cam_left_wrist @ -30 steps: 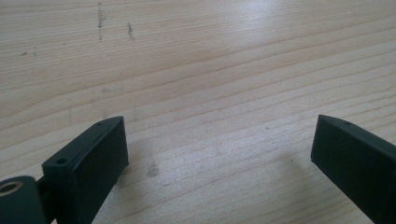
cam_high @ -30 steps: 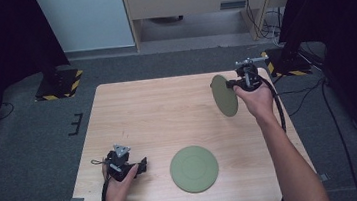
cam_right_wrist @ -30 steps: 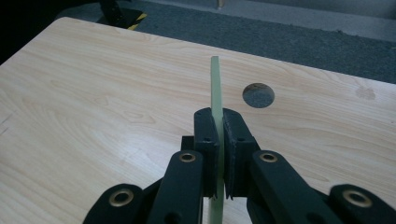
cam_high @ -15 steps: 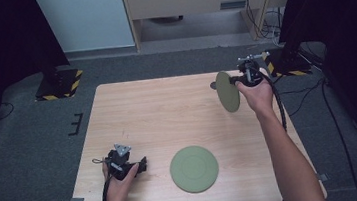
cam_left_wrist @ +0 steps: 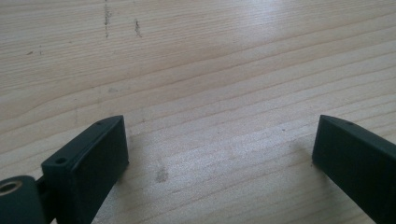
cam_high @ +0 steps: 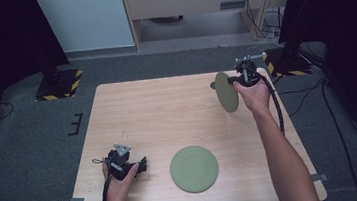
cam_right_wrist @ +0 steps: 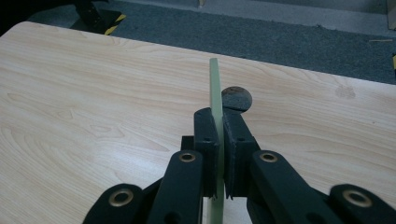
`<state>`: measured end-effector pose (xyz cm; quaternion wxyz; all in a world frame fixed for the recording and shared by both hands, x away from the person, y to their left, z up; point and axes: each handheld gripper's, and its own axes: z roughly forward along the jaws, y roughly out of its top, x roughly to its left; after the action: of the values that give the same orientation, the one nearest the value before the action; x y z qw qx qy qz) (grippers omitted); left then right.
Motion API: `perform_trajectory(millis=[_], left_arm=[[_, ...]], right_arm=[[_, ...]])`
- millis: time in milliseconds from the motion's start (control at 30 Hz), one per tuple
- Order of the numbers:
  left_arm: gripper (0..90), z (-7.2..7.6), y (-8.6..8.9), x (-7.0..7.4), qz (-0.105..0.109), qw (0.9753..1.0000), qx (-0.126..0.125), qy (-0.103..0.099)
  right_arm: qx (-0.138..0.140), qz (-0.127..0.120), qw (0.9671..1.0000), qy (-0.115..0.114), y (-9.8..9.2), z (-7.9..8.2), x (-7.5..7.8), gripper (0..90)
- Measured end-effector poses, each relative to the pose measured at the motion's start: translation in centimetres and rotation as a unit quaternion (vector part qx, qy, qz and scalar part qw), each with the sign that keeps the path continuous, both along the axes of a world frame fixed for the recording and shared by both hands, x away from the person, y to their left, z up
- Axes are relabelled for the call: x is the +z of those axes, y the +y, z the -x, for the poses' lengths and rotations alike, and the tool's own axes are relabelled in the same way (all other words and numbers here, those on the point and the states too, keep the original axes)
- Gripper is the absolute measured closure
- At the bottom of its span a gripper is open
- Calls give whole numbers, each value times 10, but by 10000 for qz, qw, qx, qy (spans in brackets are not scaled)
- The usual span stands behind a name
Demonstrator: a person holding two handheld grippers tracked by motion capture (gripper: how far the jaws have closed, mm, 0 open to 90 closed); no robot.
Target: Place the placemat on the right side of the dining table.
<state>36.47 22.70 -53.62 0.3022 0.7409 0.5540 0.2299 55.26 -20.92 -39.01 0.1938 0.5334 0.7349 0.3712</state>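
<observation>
Right tool (cam_high: 234,80) had turned its clamped plate (cam_high: 226,92) edge-up, far right; left tool (cam_high: 140,166) wide; stacking onto near plate (cam_high: 194,168) judged next

Counter (cam_high: 167,111): light wood-grain top, rectangular, standing on grey carpet floor (cam_high: 30,146). Lying flat on it: one round green plate (cam_high: 194,168), near front edge, right of centre. Left gripper (cam_high: 143,165) rests on the surface at front left, just beside the plate.
</observation>
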Motion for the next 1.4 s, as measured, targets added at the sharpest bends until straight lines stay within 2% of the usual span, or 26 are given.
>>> perform_trajectory(millis=[500,1100,1400], left_arm=[[27,0,0,0,-7,10000,3,4],[21,-1,-1,0,-17,10000,0,14],[20,-1,-1,0,-25,10000,7,18]], right_arm=[[6,-22,10000,47,4,-4,-9,860],[-245,-18,9997,25,-24,0,-16,858],[-414,-72,9991,60,-44,3,-26,858]])
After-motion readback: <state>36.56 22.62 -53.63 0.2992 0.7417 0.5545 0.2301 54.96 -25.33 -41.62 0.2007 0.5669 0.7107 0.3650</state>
